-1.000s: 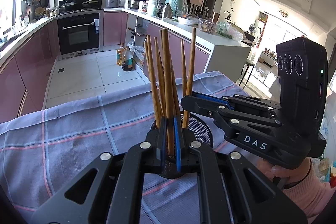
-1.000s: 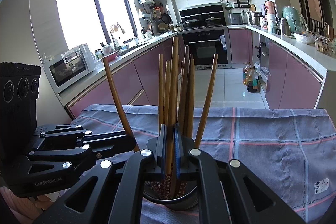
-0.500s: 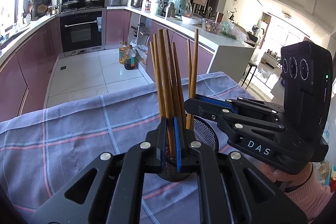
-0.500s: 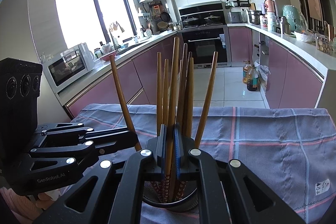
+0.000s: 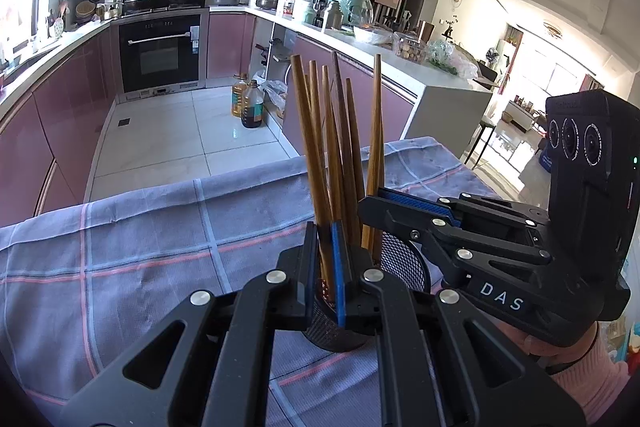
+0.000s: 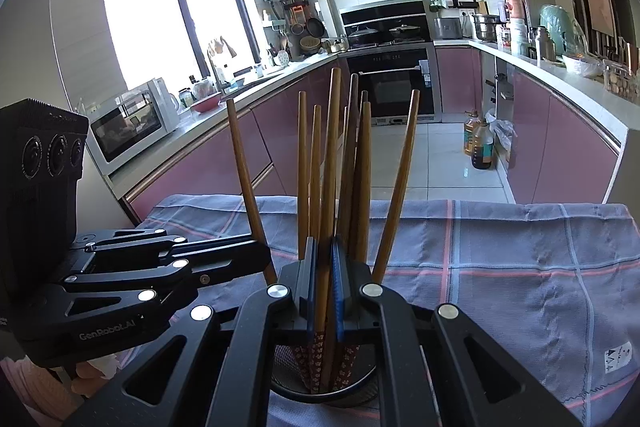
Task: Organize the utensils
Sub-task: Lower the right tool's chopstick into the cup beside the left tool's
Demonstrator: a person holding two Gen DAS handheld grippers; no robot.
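In the left wrist view the left gripper [image 5: 325, 259] pinches one of the chopsticks [image 5: 336, 147] standing in the mesh holder [image 5: 404, 263] on the tabletop cloth [image 5: 140, 227], while in the right wrist view the right gripper [image 6: 323, 279] clamps another chopstick [image 6: 330, 187] above the same holder [image 6: 324, 393].

Both my feeds are bright with daylight. The window [image 6: 172, 27] is blown out to pure white, and the far living room [image 5: 532, 67] is overexposed too. The floor tiles [image 5: 176, 131] carry glare. Fisheye bends the edges hard, and the corners go black. Focus is sharp throughout.
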